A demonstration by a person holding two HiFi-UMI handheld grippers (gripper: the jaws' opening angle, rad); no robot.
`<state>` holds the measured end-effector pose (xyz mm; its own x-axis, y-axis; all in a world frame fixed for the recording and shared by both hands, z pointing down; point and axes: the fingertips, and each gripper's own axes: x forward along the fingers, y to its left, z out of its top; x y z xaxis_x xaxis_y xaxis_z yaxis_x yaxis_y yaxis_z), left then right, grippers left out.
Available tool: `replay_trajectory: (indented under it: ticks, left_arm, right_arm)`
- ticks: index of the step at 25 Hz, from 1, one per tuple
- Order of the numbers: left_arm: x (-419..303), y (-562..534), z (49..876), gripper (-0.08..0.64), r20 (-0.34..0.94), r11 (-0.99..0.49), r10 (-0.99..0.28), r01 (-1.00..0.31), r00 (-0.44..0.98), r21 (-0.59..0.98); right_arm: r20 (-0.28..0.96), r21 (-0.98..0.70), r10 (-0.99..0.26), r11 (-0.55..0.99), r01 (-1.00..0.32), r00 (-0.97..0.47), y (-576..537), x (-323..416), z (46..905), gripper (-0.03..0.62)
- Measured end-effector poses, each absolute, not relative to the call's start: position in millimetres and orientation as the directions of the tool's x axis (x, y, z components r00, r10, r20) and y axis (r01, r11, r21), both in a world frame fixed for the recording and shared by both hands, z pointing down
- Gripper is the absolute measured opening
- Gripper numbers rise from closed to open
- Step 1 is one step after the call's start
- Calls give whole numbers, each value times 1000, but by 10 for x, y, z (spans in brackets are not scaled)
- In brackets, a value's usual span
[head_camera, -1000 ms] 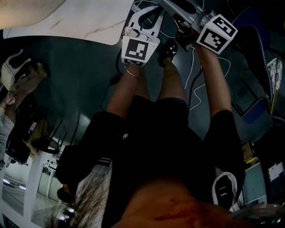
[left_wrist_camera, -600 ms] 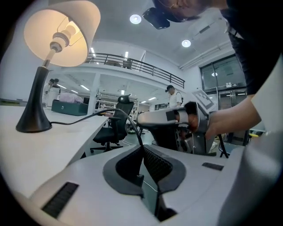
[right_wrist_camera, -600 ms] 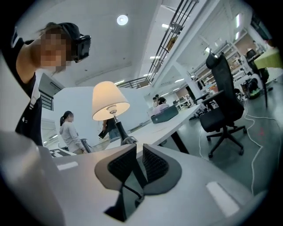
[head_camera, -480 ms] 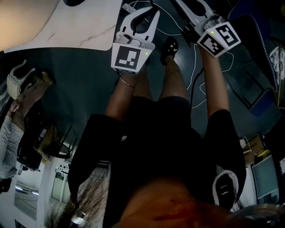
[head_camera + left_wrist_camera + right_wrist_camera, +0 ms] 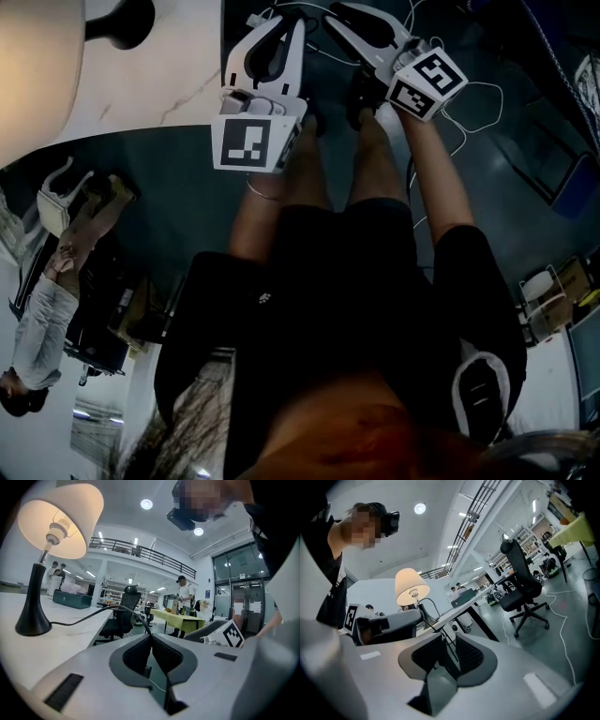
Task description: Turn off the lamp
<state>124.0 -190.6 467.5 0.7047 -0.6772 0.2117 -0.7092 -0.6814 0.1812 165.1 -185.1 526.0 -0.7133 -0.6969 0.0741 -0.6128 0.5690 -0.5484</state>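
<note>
Lamp [image 5: 60,521] lit: cream shade, black base, on white table [image 5: 47,644], in from its edge. Left gripper [image 5: 151,635] pinched on its cord [image 5: 97,611]. Right gripper [image 5: 449,635] just easing open, cord between jaws. Office chair [image 5: 516,569] beyond.

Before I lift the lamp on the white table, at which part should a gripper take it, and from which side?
Grip the slim black stem just above the base, coming in level from the side away from the cord. The stem is narrow and roughly upright, so jaws can close around it. The shade is wide and probably soft, and the base flares broadly.
</note>
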Motion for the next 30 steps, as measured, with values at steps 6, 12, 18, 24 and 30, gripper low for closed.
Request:
replay_trajectory:
  ticks: [6,12,18,24,30]
  left_arm:
    - [1260,-1851,4522,21,164,-724,-643,-664,748,188]
    - [1203,-1859,4380,21,140,-725,-647,-661,750,194]
    - [1220,-1858,4272,21,110,-729,-645,-652,756,207]
    - [1201,-1882,4292,21,112,-730,-648,-656,754,193]
    - [1236,-1882,4308,21,97,-758,-622,-629,777,174]
  right_arm:
    - [88,-515,-659,611,-601,-747,-1660,1296,5404,212]
    - [94,-551,-668,583,-598,-738,-1712,1150,5505,210]
    - [134,-544,-646,586,-600,-752,-1722,1053,5595,201]
    - [105,-589,-617,593,-549,-780,-1674,1074,5551,21]
    - [68,-665,-571,586,-464,-818,-1560,1066,5519,12]
